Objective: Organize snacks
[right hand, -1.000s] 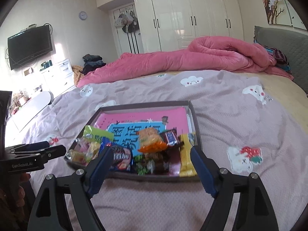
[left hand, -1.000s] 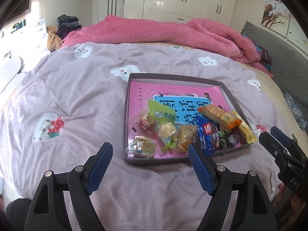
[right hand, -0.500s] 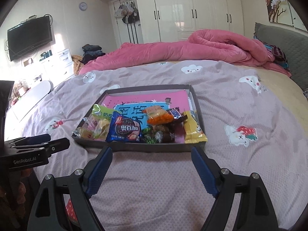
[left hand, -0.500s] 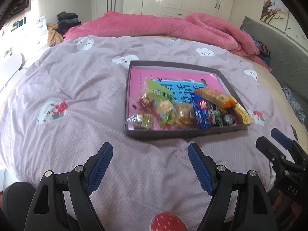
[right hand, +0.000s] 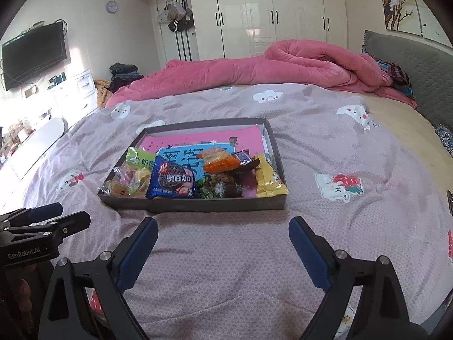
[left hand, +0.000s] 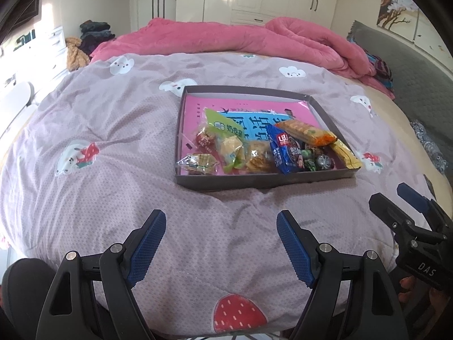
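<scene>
Snacks (left hand: 263, 147) sit heaped along the near wall of the grey tray (left hand: 254, 182) on the bed, easy for me to reach. Short of the tray, my left gripper (left hand: 220, 243) hangs spread and empty; my right gripper (right hand: 223, 250) is widening, nothing between its jaws.

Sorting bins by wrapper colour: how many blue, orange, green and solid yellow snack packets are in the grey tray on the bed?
Blue glossy cookie packet: 1
Orange plastic cracker pack: 1
Green flat foil packet: 1
Yellow opaque snack packet: 1
Total: 4
Clear-wrapped pastries and small dark sweets are left out.
</scene>
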Action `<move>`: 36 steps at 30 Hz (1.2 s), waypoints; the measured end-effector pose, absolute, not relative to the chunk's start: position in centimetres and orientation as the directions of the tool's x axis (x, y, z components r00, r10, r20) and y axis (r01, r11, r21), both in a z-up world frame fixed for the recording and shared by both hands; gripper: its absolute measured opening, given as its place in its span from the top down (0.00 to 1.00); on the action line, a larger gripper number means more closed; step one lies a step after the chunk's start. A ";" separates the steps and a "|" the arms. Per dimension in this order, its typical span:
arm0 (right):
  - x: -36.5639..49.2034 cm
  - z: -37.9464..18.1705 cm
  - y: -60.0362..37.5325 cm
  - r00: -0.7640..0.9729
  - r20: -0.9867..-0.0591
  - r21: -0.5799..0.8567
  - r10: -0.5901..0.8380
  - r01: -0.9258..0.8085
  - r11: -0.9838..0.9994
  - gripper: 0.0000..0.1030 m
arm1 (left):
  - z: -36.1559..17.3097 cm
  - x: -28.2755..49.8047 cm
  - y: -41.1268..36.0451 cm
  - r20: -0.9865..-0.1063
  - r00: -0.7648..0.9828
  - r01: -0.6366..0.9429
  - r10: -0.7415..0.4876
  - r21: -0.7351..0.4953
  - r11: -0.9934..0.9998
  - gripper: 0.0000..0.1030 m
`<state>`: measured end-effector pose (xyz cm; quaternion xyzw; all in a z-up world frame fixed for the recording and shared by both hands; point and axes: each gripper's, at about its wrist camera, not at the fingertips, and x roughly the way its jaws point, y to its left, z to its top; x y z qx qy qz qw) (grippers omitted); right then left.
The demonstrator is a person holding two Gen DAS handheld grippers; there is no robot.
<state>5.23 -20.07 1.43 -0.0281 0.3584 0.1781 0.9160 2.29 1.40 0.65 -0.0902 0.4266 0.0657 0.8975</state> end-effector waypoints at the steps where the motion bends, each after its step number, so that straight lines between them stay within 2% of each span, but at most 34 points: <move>1: 5.2 1.4 -20.0 0.677 -0.669 0.075 0.307 -0.349 0.934 0.08 | 0.6 2.3 1.3 -0.778 0.627 -0.192 0.039 -0.106 0.976 0.21; 36: 5.6 0.9 -20.3 0.659 -0.683 0.118 0.316 -0.327 0.938 0.07 | 0.2 2.4 1.2 -0.790 0.612 -0.186 0.027 -0.110 0.976 0.21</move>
